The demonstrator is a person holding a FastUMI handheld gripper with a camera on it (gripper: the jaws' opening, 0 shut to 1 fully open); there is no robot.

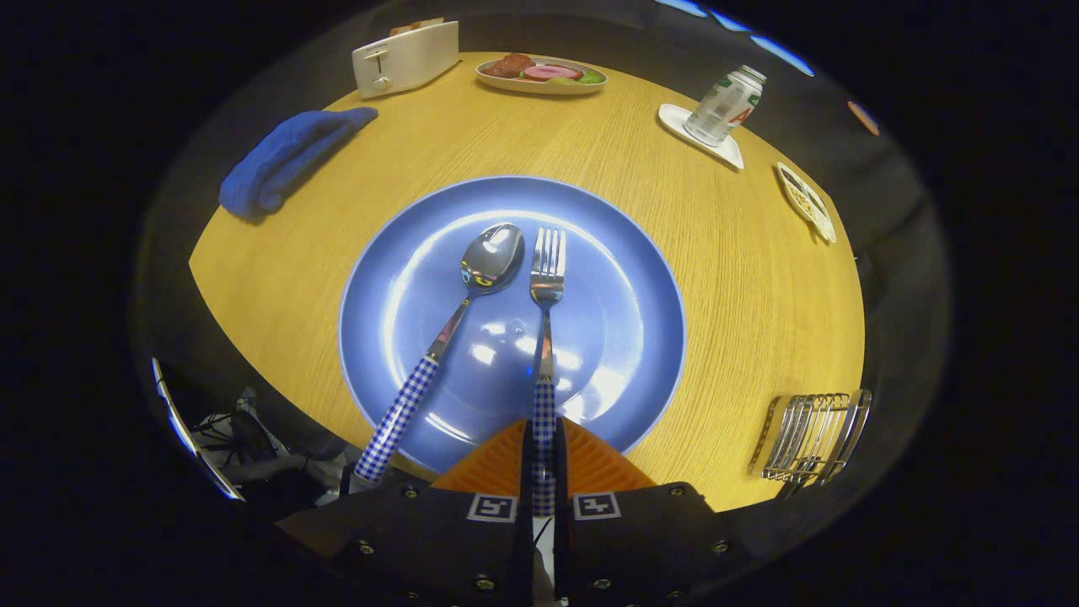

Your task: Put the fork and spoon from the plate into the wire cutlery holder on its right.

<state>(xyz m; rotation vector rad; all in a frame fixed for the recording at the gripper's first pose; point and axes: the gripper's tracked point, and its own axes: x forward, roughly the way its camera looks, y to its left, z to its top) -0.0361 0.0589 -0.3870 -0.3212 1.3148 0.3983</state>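
Now checked-handled fork (546,278) between fingers (506,459)

Bare table (725,278) between plate (641,337) and holder (813,434) — passable.

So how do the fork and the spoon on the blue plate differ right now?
The fork lies straight, its handle clamped between the gripper fingers; the spoon lies free beside it, angled, its handle end past the plate rim. The fork ends in tines, the spoon in a bowl. Both have checked handles.
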